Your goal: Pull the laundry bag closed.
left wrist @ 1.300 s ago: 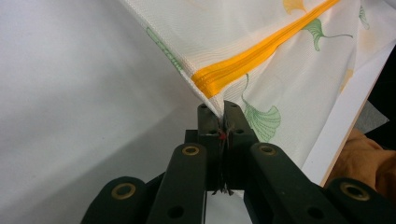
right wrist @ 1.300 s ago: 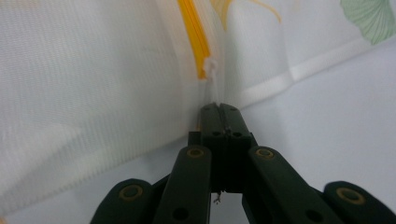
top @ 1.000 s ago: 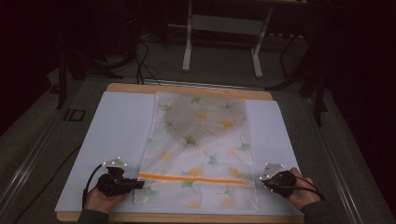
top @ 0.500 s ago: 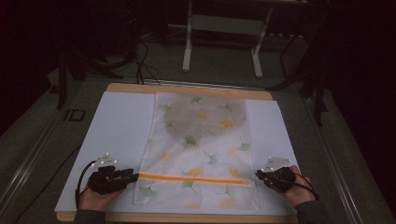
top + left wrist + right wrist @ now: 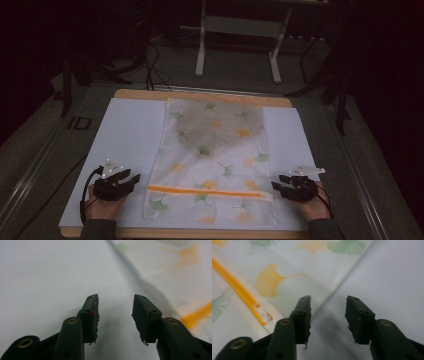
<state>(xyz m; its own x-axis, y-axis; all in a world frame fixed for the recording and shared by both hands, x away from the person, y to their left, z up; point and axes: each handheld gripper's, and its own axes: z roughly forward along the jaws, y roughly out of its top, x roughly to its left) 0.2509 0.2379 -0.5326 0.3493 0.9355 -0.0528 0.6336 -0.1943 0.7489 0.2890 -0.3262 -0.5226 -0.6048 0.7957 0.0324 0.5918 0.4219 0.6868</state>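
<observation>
A white mesh bag [image 5: 215, 160] printed with green and orange ginkgo leaves lies flat on the white mat [image 5: 127, 135]; an orange zipper [image 5: 207, 190] runs across its near part. Something dark shows through its far half. My left gripper [image 5: 131, 179] rests on the mat just left of the bag's left edge [image 5: 140, 280], open and empty [image 5: 115, 312]. On the other side, my right gripper [image 5: 278, 185] sits by the zipper's end [image 5: 263, 315], open, jaws over the bag's right edge [image 5: 328, 312].
The mat lies on a wooden board [image 5: 200, 94] on a grey table. A white metal stand [image 5: 237, 30] and cables stand on the dark floor beyond. Bare mat flanks the bag on both sides.
Both grippers have drawn back outward from the bag's near corners, the left one to the left and the right one to the right. The bag lies as before.
</observation>
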